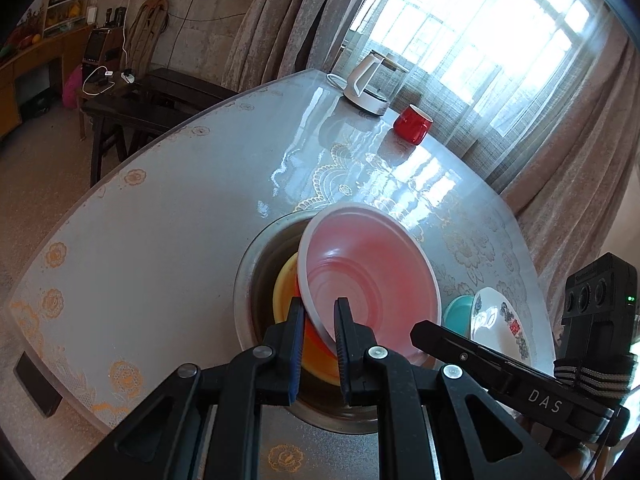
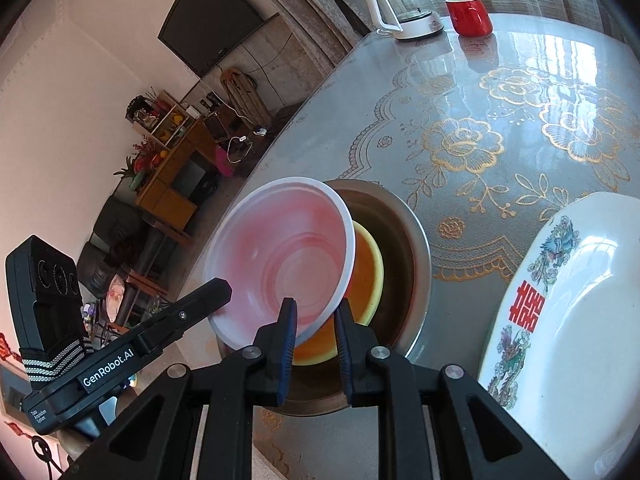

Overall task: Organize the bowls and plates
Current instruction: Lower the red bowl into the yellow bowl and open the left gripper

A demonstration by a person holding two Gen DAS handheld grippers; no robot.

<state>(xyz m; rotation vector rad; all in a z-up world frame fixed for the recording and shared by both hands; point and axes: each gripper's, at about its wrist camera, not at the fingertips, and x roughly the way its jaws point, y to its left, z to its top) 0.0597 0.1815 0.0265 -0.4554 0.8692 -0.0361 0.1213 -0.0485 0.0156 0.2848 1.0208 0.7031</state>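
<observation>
Pink bowl (image 1: 372, 280) carried tilted just above the steel basin (image 1: 256, 264), left gripper (image 1: 320, 320) and right gripper (image 2: 316, 320) each clamped on its rim; yellow bowl (image 2: 370, 264) sits inside the basin. Next, judged: level it and nest it into the yellow bowl

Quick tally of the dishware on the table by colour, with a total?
Pink: 1, the pink bowl both jaws pinch at its rim.
Yellow-orange: 1, the yellow bowl in the steel basin.
Steel: 1, that basin.
Teal: 1, teal dish.
White patterned: 1, white plate.
Red: 1, red cup.
Total: 6.
</observation>
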